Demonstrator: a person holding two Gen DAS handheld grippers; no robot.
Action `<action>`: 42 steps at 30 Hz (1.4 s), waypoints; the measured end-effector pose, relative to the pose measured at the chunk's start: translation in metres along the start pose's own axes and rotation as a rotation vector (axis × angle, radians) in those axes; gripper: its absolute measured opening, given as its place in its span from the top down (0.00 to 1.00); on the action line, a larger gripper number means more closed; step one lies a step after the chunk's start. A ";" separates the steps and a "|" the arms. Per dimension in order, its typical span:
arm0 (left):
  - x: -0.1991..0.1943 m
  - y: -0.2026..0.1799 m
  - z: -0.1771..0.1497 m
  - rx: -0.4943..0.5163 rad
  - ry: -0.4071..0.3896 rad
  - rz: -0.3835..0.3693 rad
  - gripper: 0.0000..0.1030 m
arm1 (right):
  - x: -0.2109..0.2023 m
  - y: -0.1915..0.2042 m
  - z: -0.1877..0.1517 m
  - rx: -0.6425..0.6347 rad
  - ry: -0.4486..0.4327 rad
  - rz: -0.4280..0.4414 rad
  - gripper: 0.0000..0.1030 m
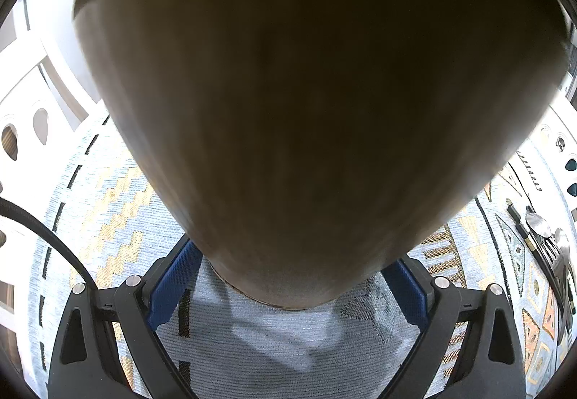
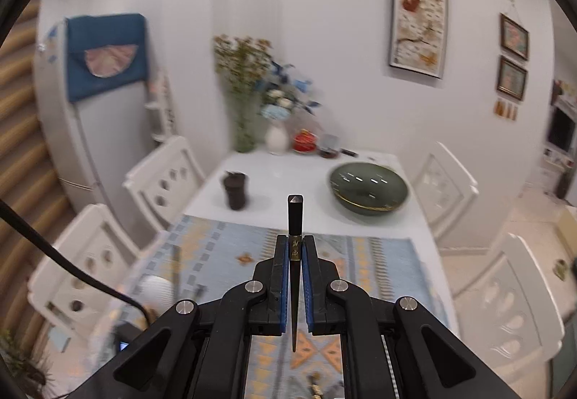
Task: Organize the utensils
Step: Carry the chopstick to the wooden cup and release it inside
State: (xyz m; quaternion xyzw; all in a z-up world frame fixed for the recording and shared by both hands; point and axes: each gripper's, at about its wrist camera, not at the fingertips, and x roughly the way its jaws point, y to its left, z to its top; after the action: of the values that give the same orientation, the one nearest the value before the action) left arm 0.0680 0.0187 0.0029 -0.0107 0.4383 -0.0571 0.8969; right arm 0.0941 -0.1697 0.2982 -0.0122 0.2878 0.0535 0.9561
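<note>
A big tan-brown holder (image 1: 306, 92) fills the left wrist view and stands on the patterned placemat (image 1: 281, 345). My left gripper (image 1: 295, 256) is shut on its lower part, with a blue pad (image 1: 169, 290) against each side. My right gripper (image 2: 295, 249) is raised above the table and shut on a black chopstick (image 2: 295, 215) with a gold ornament. Its thick end points forward and its thin tip runs back toward the camera. More utensils lie on the mat at the right: a metal spoon (image 1: 538, 221) and black chopsticks (image 1: 519, 224).
Beyond the placemat (image 2: 223, 254) on the white table (image 2: 288, 175) stand a green bowl (image 2: 368, 188) and a dark cup (image 2: 236, 190). Vases of flowers (image 2: 249, 88) stand at the far edge. White chairs (image 2: 164, 179) flank both sides. A black cable (image 2: 72, 269) crosses at the left.
</note>
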 end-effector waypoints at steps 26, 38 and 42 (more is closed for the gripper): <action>-0.003 -0.003 0.001 -0.002 -0.007 -0.008 0.06 | 0.052 0.092 -0.011 0.002 0.092 0.302 0.94; -0.011 -0.014 0.002 0.012 -0.057 -0.006 0.06 | 0.099 0.080 -0.035 0.045 0.261 0.298 0.94; -0.010 -0.008 0.001 0.010 -0.051 -0.008 0.06 | 0.108 0.075 -0.037 0.071 0.311 0.298 0.92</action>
State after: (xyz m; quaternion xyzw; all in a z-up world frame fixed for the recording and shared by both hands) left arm 0.0622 0.0114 0.0118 -0.0094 0.4151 -0.0624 0.9076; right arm 0.1554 -0.0868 0.2080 0.0563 0.4321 0.1815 0.8816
